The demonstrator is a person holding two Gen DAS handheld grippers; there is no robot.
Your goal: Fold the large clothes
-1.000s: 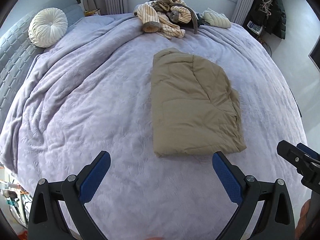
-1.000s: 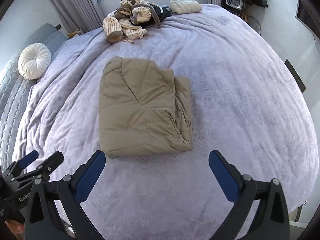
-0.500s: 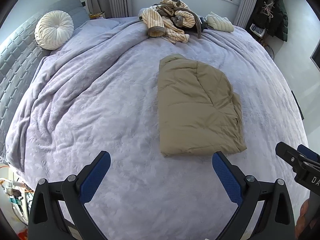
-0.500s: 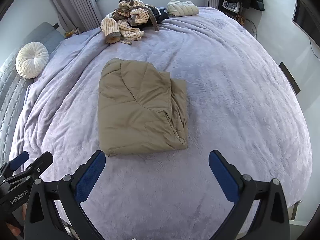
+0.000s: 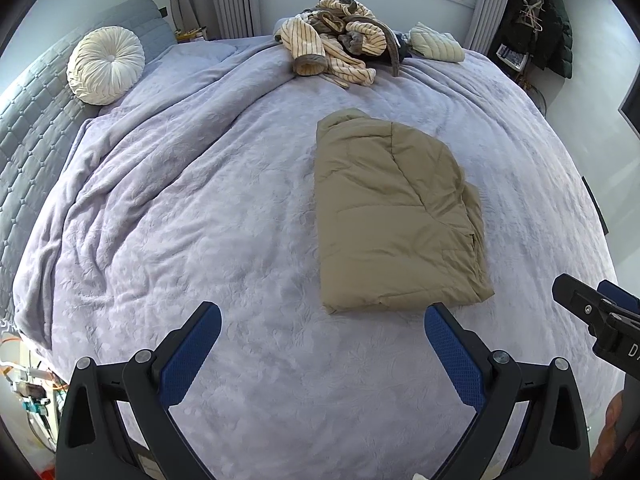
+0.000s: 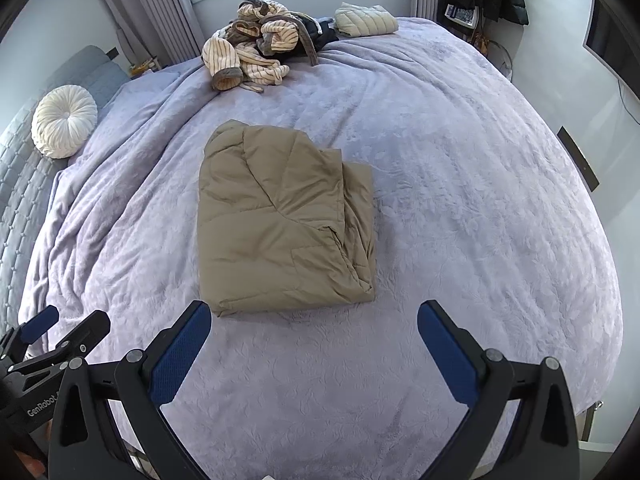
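- Over the last second both views have drawn back and up from the khaki padded jacket [image 5: 394, 216]; it now sits smaller and further off in each view than it did, and more of the window and far wall shows; its own shape has not changed
- The jacket lies as one compact folded rectangle near the middle of the bed [image 5: 200, 208], on the lilac cover, well apart from the pile at the far edge; the layered edges show along its right side
- The left gripper [image 5: 322, 344] stands wide open with nothing between its blue pads; the right gripper [image 6: 314, 340] likewise stands wide open and empty; neither touches the jacket
- My reading: this garment is done and released; the next one likely comes from the far pile
- Count: one folded khaki jacket; one tangled heap of striped cream clothing [image 5: 332, 54], how many pieces I cannot tell; one folded pale quilted garment [image 5: 436, 46] beside it; one round white cushion [image 5: 105, 65]; two grippers
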